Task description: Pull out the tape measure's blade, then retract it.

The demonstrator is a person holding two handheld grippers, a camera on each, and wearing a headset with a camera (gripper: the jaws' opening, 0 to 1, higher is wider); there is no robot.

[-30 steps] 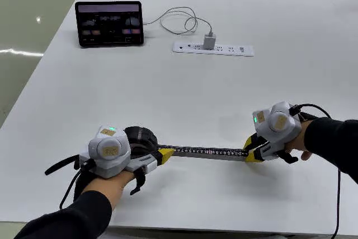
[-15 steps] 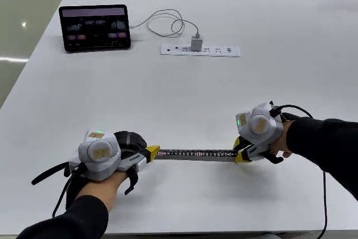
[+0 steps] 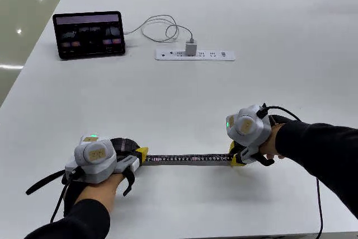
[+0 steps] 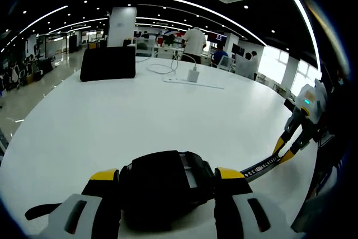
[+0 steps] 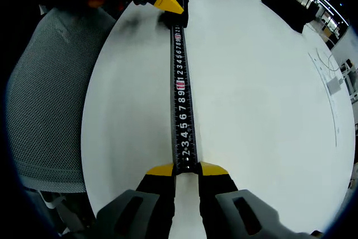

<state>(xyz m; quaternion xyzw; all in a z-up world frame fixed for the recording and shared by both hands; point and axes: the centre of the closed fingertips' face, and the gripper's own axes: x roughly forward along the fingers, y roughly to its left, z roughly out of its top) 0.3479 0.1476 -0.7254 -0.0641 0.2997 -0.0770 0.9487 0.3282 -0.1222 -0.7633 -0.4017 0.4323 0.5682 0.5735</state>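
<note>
The blade (image 5: 180, 99) carries black numerals on a dark strip. In the right gripper view they read 2, 3, 4 just ahead of the jaws, then climb through 9 to a red-marked 10 and on into the next run of digits. Further out they are too small to read. No brand name can be made out on the black tape measure case (image 4: 165, 186).

The left gripper (image 3: 137, 155) sits at the near left of the white table (image 3: 184, 99). Its yellow-tipped jaws are closed around the sides of the case, which rests on the tabletop. The left hand (image 3: 96, 186) comes up from the near edge in a dark sleeve.

The right gripper (image 5: 186, 167) is at the near right, its jaws drawn narrow and pinching the free end of the blade. The right hand (image 3: 271, 141) reaches in from the right, also dark-sleeved. The blade lies stretched straight and low over the table between the two grippers.

At the far left stands a tablet (image 3: 88, 34) with its screen lit. To its right lies a white power strip (image 3: 194, 55) with a charger (image 3: 191, 47) plugged in and a looped cable (image 3: 159, 26) running towards the tablet.
</note>
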